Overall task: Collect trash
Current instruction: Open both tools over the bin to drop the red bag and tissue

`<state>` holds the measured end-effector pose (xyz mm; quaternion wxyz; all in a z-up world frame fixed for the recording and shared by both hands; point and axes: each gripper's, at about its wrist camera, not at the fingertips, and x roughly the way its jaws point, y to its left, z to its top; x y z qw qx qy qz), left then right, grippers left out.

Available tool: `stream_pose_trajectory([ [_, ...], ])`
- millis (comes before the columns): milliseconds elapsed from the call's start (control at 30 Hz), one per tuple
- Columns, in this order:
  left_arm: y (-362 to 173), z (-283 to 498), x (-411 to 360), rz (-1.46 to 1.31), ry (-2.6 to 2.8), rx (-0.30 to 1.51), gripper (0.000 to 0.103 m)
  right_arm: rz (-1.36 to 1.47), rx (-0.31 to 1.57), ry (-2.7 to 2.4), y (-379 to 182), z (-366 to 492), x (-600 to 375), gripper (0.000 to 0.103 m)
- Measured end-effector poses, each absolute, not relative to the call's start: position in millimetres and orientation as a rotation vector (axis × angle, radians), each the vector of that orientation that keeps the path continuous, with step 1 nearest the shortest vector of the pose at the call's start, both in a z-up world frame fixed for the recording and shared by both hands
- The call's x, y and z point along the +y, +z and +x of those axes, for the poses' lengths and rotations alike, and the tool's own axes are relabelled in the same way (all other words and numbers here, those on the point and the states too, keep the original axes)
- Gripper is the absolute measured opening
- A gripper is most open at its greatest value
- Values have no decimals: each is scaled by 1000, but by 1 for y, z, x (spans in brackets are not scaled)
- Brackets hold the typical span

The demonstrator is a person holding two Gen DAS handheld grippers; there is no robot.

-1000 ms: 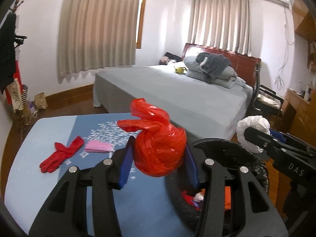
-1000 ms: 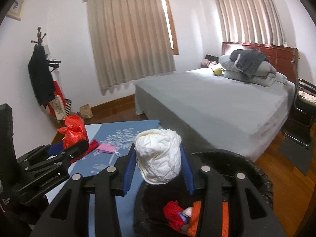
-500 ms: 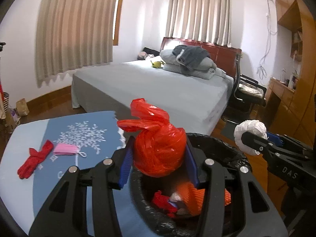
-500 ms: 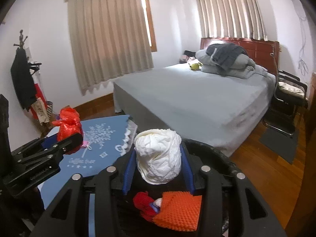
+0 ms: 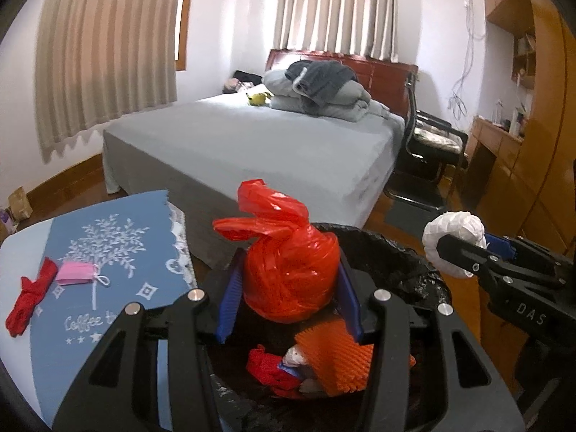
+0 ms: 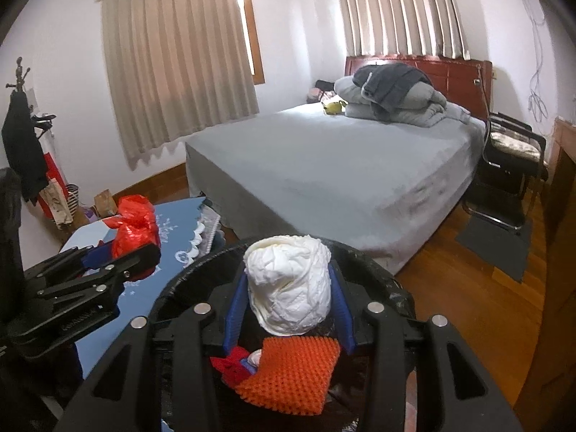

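While both bundles are hanging above the black-lined trash bin [image 5: 406,252], the left hand-held gripper [image 5: 288,298] is gripping a knotted red plastic bag [image 5: 288,270] between its blue pads, its jaws standing roughly half apart and pressing on the bag's sides. The right hand-held gripper [image 6: 288,306] is holding a crumpled white paper wad [image 6: 289,284] in the same way; its jaws have just been opening a little, yet the wad is still sitting between the pads and touching them. Inside the bin, below both bundles, an orange spiky mat [image 6: 291,374] is lying beside a red scrap [image 6: 232,363]. Just beside the bin, on its left in the left wrist view, the desk [image 5: 21,248] is carrying a blue cloth [image 5: 118,252], and on that cloth, well apart from the bin, a pink face mask [image 5: 75,273] is lying next to a red glove [image 5: 30,297]. Behind the bin, a grey bed [image 6: 342,165] is filling the room.
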<state>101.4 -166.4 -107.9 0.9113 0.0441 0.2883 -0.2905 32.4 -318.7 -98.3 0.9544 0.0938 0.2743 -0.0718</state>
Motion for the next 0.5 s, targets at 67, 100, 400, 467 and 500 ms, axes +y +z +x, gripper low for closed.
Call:
stream_pose_trajectory([
  [67, -111, 104, -167, 90, -616, 598, 54, 184, 565, -154, -101, 33, -323, 48],
  [100, -113, 105, -167, 91, -621, 599, 61, 180, 570, -159, -103, 34, -324, 49],
  [400, -113, 113, -152, 88, -577, 594, 81, 188, 562, -187, -106, 33, -335, 79],
  [467, -110, 114, -142, 80, -550, 584, 84, 189, 553, -199, -105, 32, -334, 95],
  [500, -109, 115, -138, 76, -540, 583, 86, 189, 549, -200, -104, 32, -335, 96],
])
